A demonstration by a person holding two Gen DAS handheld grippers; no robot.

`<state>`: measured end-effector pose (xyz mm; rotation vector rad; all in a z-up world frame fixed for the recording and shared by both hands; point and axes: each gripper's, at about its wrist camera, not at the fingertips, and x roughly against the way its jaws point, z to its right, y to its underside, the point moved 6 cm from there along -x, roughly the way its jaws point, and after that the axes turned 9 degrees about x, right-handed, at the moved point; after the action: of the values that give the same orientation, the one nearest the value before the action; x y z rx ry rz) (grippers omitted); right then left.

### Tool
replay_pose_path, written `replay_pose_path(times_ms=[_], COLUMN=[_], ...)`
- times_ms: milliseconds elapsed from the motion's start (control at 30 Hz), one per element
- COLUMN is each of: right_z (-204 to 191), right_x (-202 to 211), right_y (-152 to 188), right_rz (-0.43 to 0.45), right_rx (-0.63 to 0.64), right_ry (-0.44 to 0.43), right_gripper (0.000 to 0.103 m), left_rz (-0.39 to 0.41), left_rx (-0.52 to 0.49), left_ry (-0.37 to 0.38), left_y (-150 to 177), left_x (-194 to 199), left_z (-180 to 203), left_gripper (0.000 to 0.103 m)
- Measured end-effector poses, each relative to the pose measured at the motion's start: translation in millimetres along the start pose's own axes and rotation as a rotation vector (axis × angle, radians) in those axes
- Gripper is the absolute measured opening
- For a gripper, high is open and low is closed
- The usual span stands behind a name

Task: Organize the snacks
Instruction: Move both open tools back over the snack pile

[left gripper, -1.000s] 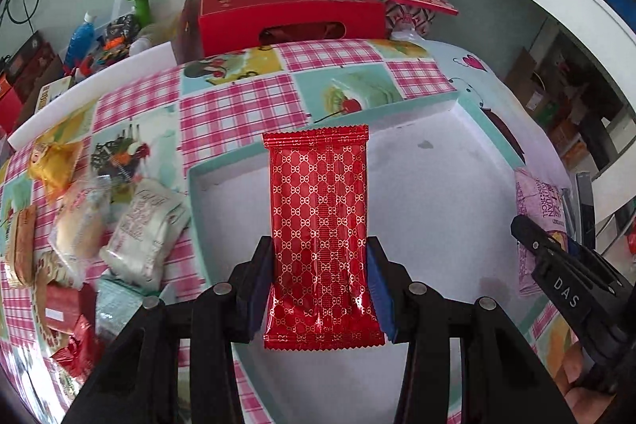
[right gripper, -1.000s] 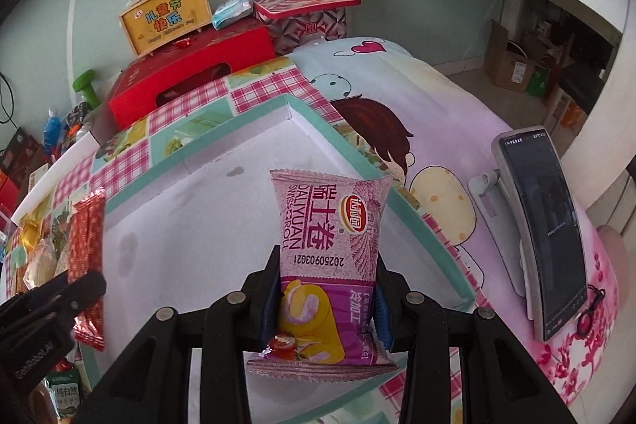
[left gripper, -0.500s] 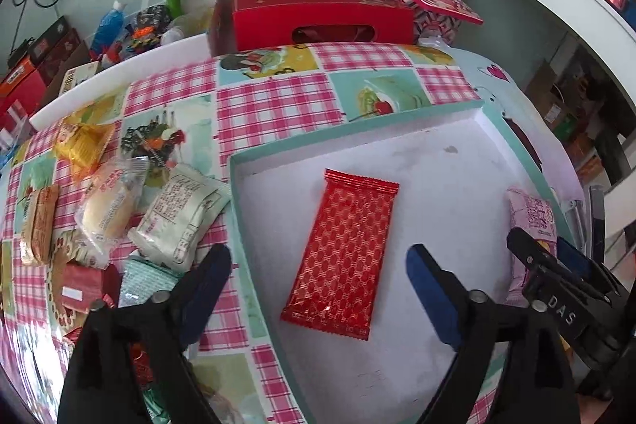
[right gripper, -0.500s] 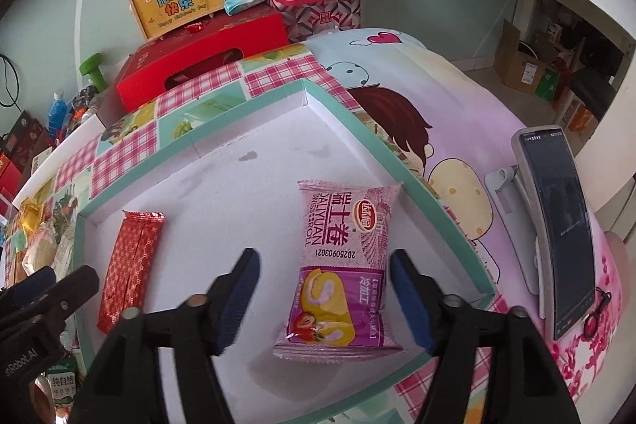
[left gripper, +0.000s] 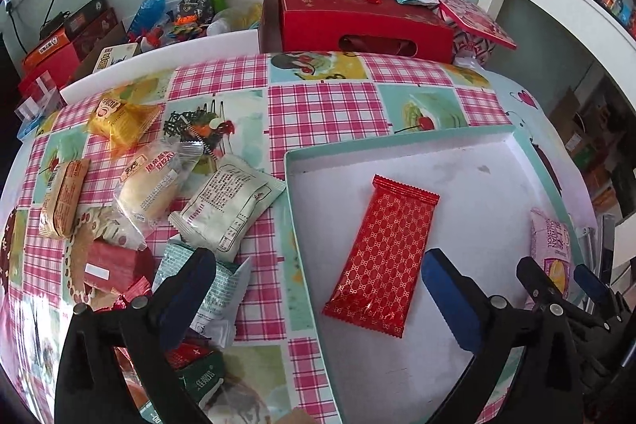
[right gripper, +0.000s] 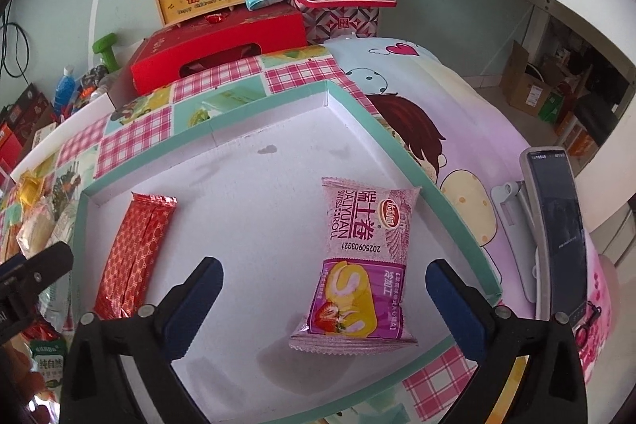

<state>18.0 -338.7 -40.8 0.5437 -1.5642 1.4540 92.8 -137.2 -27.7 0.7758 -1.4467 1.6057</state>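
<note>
Your left gripper (left gripper: 318, 289) stands with its jaws spread wide and holds nothing. The red patterned packet (left gripper: 383, 257) lies flat on the white floor of the tray (left gripper: 397, 146), directly ahead of the gap between your left fingers and clear of both pads. Its long axis runs away from the tool and leans slightly to the right. The tray's near-left wall passes between your left fingers, so the left finger (left gripper: 187, 289) sits outside the tray, over the loose pile of snacks (left gripper: 159, 209) on the checked tablecloth (left gripper: 318, 106). A pale green-white packet (left gripper: 228, 203) lies just ahead of that finger, overlapping a teal packet (left gripper: 214, 285) beneath the fingertip.

Your right gripper (right gripper: 322, 301) is also fully spread and holds nothing. The pink Swiss roll packet (right gripper: 361, 257) lies on the tray floor (right gripper: 246, 185) ahead of the gap, nearer the right finger than the left, touching neither. Its strawberry-printed end points back toward the tool. The same packet lies close to the tray's right wall (right gripper: 397, 146).

In the right wrist view, the red patterned packet lies well to the left of the Swiss roll packet, beside the tray's left wall. A phone on a stand (right gripper: 556, 233) rests outside the tray, to the right of the right finger.
</note>
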Motion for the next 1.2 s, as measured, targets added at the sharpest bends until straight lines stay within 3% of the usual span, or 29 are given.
replay_pose_path(times_ms=[200, 367, 467, 633, 1000, 1200], right_z=[0.7, -3.2, -10.9, -38.7, -141.7, -187.2], right_x=[12.7, 28.6, 27.3, 27.0, 40.4, 48.4], right_y=[2.1, -0.2, 0.1, 1.8, 16.2, 29.8], right_rz=[0.011, 0.059, 0.046, 0.022, -0.014, -0.030], right_rx=[-0.074, -0.131, -0.116, -0.093, 0.114, 0.229], right_ry=[-0.075, -0.141, -0.163, -0.250, -0.384, -0.421], right_gripper=[0.103, 0.103, 0.103, 0.103, 0.103, 0.103], left_rz=[-0.009, 0.064, 0.050, 0.015, 0.029, -0.030], left_rx=[-0.010, 0.007, 0.053, 0.063, 0.257, 0.363], left_ry=[-0.030, -0.099, -0.086, -0.144, -0.194, -0.185], left_y=[5.3, -1.3, -4.1, -2.1, 1.9, 22.3], left_x=[8.9, 29.0, 35.3, 39.1, 61.4, 51.6], left_z=[-12.3, -35.7, -51.1, -75.7, -163.9, -198.9], left_gripper=[0.103, 0.103, 0.103, 0.103, 0.103, 0.103])
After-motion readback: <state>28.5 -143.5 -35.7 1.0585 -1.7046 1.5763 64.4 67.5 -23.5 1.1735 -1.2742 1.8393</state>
